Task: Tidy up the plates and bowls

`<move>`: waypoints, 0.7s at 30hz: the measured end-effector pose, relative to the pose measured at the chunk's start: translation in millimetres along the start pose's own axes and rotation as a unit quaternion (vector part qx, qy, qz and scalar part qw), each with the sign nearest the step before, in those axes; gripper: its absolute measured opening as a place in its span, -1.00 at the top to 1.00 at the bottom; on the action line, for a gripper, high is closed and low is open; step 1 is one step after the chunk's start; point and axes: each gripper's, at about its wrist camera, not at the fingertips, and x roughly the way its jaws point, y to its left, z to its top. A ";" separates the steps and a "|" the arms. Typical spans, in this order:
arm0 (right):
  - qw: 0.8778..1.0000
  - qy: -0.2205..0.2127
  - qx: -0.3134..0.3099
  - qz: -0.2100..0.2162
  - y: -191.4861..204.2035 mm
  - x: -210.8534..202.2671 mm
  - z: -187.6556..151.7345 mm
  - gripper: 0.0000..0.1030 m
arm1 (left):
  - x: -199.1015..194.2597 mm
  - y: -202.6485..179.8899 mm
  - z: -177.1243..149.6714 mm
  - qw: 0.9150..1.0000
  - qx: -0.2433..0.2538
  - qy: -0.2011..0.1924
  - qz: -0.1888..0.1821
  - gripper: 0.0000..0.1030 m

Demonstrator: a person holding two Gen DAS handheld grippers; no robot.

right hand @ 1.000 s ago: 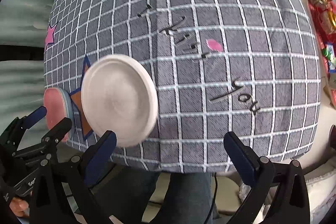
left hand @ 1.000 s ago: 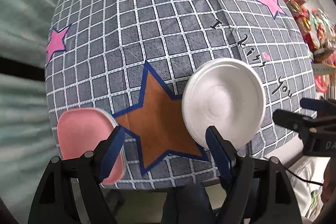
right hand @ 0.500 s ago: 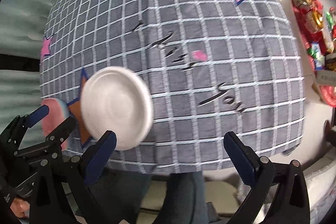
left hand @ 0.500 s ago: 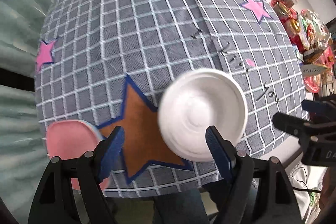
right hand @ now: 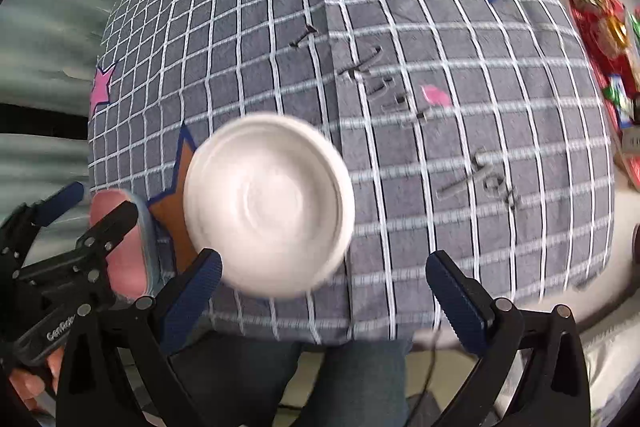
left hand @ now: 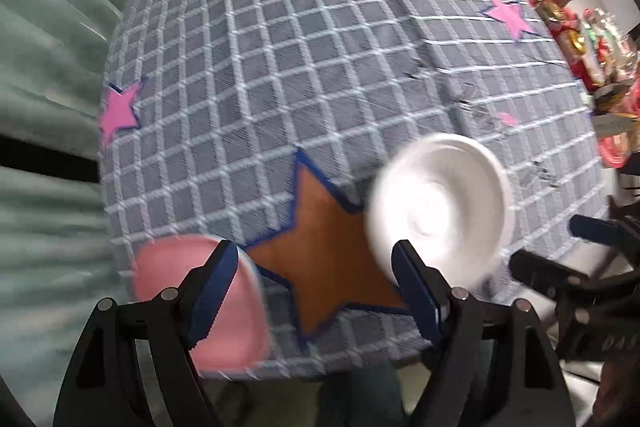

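Task judged to be at an early stage: the white bowl (right hand: 269, 209) sits alone near the front edge of the desk (left hand: 280, 75), apart from the pink plate (left hand: 200, 299) at the front left corner, nothing yet stacked. Left gripper (left hand: 316, 283) and right gripper (right hand: 324, 279) both have jaws wide, holding nothing.

A grey checked tablecloth with stars (left hand: 304, 75) covers the table. Pale green pleated curtains (left hand: 52, 39) hang left (slightly blurred). Red packaged goods (right hand: 600, 11) sit right.
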 end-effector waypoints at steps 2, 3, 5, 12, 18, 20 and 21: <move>0.999 -0.006 -0.016 -0.031 -12.8 -15.2 -1.9 -1.00 | -0.2 -21.7 -2.1 1.000 0.023 -0.007 0.004 -0.59; 0.999 -0.009 -0.020 -0.045 -18.0 -19.5 -1.5 -1.00 | 1.3 -31.0 -3.1 1.000 0.027 -0.012 0.004 -0.59; 0.997 -0.021 -0.024 -0.066 -38.1 -28.1 2.7 -1.00 | 6.4 -44.1 -1.8 1.000 0.016 -0.021 -0.015 -0.59; 0.998 -0.019 0.031 -0.052 -61.5 -47.6 -11.2 -1.00 | -14.4 -59.3 -6.0 0.998 0.062 -0.005 -0.008 -0.59; 0.996 -0.071 0.045 -0.018 -19.4 -49.6 -3.2 -1.00 | -18.0 -40.1 6.1 0.996 0.085 -0.014 0.004 -0.59; 0.996 -0.078 0.038 -0.023 -7.2 -51.3 -4.9 -1.00 | -21.2 -36.9 6.6 0.995 0.094 -0.014 -0.005 -0.59; 0.996 -0.081 0.036 -0.027 -2.7 -53.2 -5.3 -1.00 | -21.8 -37.0 7.7 0.994 0.106 -0.016 0.003 -0.59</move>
